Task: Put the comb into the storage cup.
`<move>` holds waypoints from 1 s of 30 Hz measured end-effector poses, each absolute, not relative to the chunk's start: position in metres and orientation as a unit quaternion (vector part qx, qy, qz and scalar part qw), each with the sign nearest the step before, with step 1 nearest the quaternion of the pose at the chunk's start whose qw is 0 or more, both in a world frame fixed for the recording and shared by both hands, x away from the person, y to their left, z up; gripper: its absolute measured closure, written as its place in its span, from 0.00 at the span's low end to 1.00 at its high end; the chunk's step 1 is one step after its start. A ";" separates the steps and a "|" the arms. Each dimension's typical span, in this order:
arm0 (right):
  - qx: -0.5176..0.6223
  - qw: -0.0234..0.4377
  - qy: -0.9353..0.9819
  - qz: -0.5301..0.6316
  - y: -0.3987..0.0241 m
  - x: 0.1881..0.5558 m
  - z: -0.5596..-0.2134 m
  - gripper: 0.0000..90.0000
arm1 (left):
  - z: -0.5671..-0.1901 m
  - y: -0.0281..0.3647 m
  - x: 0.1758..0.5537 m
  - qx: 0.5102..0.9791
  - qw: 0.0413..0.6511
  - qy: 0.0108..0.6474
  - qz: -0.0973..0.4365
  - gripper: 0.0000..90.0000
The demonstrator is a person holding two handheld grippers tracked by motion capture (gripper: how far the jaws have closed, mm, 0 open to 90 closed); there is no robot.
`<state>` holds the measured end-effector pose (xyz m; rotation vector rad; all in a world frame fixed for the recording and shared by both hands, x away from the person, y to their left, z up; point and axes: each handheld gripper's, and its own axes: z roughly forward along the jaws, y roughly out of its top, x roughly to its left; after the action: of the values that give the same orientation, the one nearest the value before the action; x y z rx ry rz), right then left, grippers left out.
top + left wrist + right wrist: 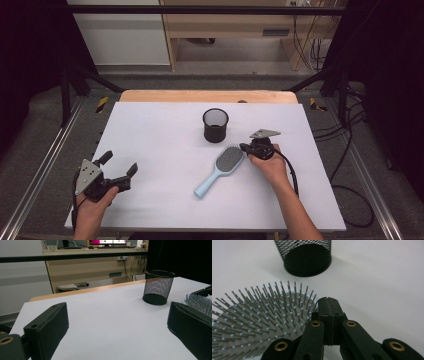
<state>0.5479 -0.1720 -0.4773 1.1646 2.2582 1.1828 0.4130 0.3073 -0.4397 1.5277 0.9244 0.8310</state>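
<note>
Beside the hairbrush (222, 167) on the table (160, 150), the right gripper (245, 148) was seen closed on nothing, the left gripper (119, 165) open; the brush could be knocked into the mesh cup (215, 125).

No writing, label, brand mark or number can be read anywhere here. The monitor (107, 242) on the desk beyond the far edge of the table glows pink and white along the top of the left gripper view, but whatever is on it is too small and blurred to make out. The yellow and black striped tape (102, 104) on the floor just past the table's far left corner is a warning marking with no words on it.
</note>
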 end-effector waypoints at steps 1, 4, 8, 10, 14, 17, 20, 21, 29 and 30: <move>0.408 0.166 0.795 0.417 -0.170 0.545 -0.477 1.00 | -0.440 0.307 0.413 0.647 0.553 0.391 0.351 0.04; 0.404 0.164 0.799 0.415 -0.166 0.536 -0.477 1.00 | -0.440 0.307 0.414 0.649 0.552 0.392 0.348 0.04; 0.401 0.158 0.802 0.414 -0.160 0.526 -0.477 1.00 | -0.441 0.307 0.414 0.652 0.549 0.392 0.347 0.04; 0.400 0.152 0.804 0.414 -0.152 0.518 -0.476 1.00 | -0.441 0.306 0.414 0.653 0.548 0.391 0.346 0.04; 0.398 0.148 0.806 0.413 -0.142 0.508 -0.475 1.00 | -0.442 0.305 0.414 0.655 0.547 0.391 0.344 0.04; 0.394 0.139 0.810 0.411 -0.132 0.500 -0.473 1.00 | -0.442 0.306 0.415 0.656 0.545 0.393 0.343 0.04; 0.391 0.134 0.813 0.411 -0.123 0.494 -0.474 1.00 | -0.442 0.306 0.415 0.657 0.545 0.394 0.342 0.04; 0.391 0.134 0.813 0.411 -0.123 0.494 -0.474 1.00 | -0.442 0.306 0.415 0.657 0.545 0.394 0.342 0.04; 0.370 0.129 0.825 0.408 -0.104 0.482 -0.475 1.00 | -0.443 0.305 0.417 0.666 0.539 0.395 0.333 0.04; 0.370 0.131 0.825 0.406 -0.103 0.482 -0.475 1.00 | -0.443 0.305 0.417 0.668 0.536 0.394 0.332 0.04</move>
<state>0.4819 -0.1028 -0.4755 1.0738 2.3968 1.1800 0.4166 0.3047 -0.4432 1.5916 0.9389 0.7917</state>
